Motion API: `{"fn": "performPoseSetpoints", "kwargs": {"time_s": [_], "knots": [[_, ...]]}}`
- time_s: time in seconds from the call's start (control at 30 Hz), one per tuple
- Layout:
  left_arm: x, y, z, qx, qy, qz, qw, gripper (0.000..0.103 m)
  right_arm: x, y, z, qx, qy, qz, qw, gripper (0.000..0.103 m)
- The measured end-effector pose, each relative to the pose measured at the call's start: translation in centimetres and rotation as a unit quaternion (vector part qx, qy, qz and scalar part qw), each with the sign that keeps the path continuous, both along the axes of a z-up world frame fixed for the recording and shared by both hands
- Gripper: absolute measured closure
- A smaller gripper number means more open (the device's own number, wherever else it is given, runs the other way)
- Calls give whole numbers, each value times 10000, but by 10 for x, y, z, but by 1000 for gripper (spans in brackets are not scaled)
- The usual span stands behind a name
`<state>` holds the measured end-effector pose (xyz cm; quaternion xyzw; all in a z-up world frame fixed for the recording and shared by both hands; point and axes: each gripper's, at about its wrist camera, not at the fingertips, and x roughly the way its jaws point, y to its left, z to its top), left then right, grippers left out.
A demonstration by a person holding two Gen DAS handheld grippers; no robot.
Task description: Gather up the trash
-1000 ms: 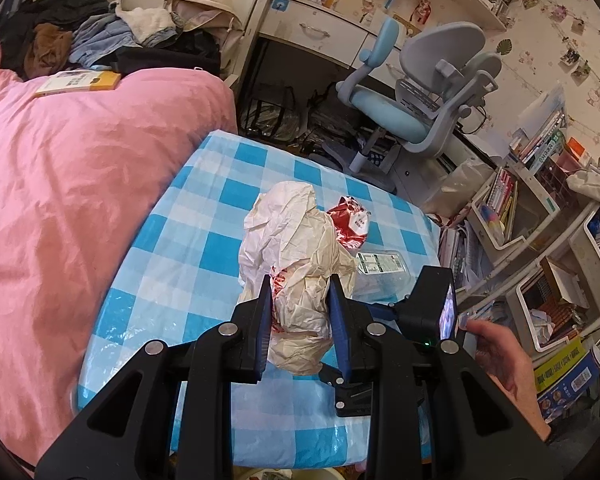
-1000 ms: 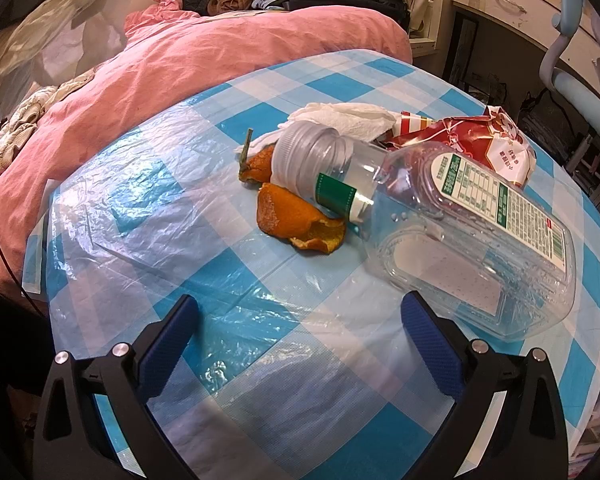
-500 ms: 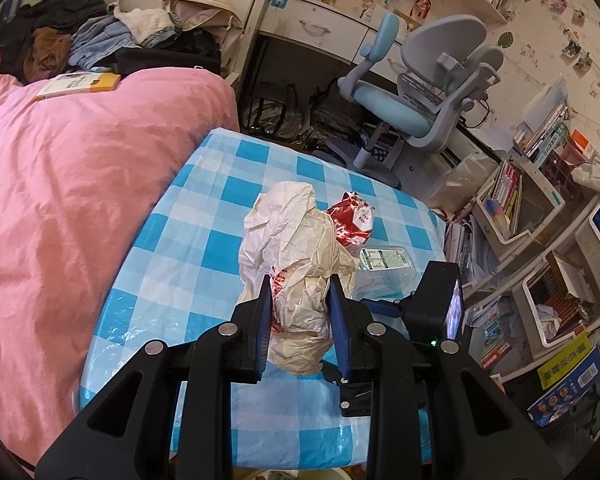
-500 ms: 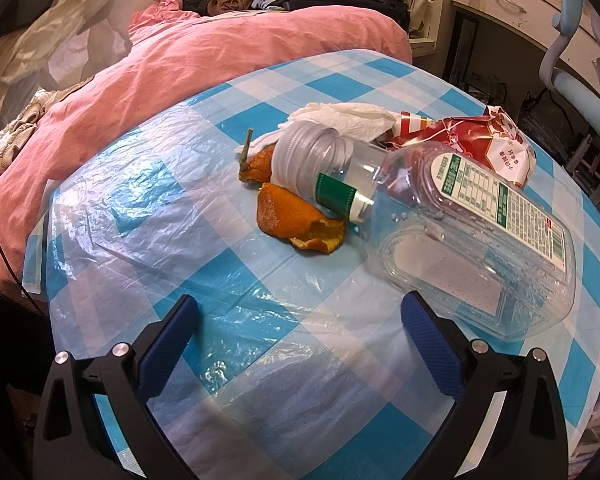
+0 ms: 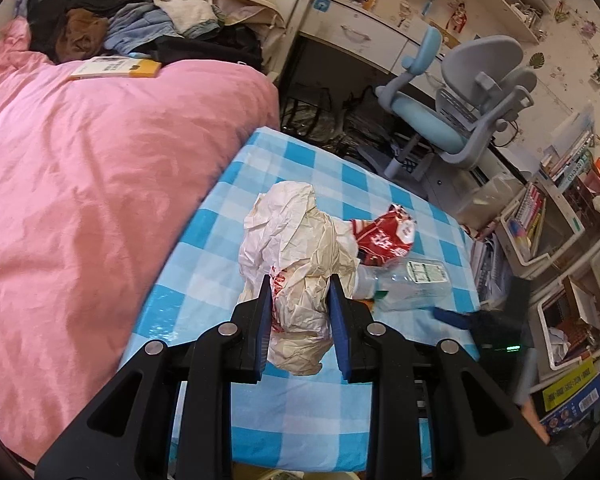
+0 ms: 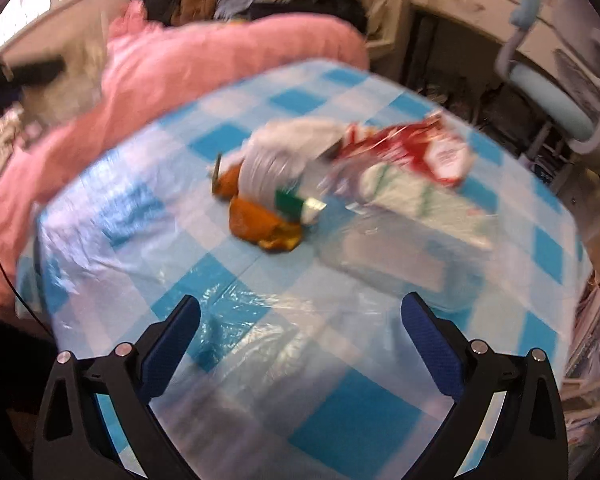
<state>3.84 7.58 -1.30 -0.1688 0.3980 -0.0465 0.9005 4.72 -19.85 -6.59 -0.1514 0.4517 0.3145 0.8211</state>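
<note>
Trash is what I am gathering, and the step in hand looks like the first pickup carried while a second is lined up. My left gripper [image 5: 298, 312] is clamped on the crumpled paper bag [image 5: 296, 248], a cream wad with red print that bulges out above and below the blue pads; I judge it lifted off the blue-checked table [image 5: 300, 412], though from this angle I cannot be sure it is clear of the cloth. My right gripper [image 6: 300, 336] hangs with its jaws spread wide and nothing between them, low over the near part of the table, and its view is smeared with motion blur, so fine detail there is lost. Ahead of it lie the clear plastic bottle [image 6: 400, 240] on its side, the orange peel [image 6: 260, 224] touching the bottle's neck end, a white tissue [image 6: 300, 130] behind them and the red snack wrapper [image 6: 412, 148] beside the bottle's far shoulder. No bin shows clearly in either view. Next, I would ease the right gripper forward and straddle the bottle across its narrow waist, since the thin plastic will likely flex and slide on the slick table cover, then close gently; the peel and wrapper would need separate, lower pinches afterwards.
</note>
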Motion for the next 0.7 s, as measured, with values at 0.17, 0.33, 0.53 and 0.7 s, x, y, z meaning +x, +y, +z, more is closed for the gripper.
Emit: {"fn": "performPoseSetpoints", "kwargs": {"time_s": [0.17,0.33,0.53,0.7], "knots": [[-4,13,1,-2,-26,172,9998,78,-9,-19,16,68,-108,-8,9999,6],[-9,21,1,4,-58,298,9995,78,-16,-28,21,237,-60,31,9997,6],[-19,10,2,245,-88,172,9995,78,-28,-28,28,534,14,23,9986,6],[-23,3,1,295,-65,69,9995,78,-35,-22,28,700,165,103,9974,6]]}}
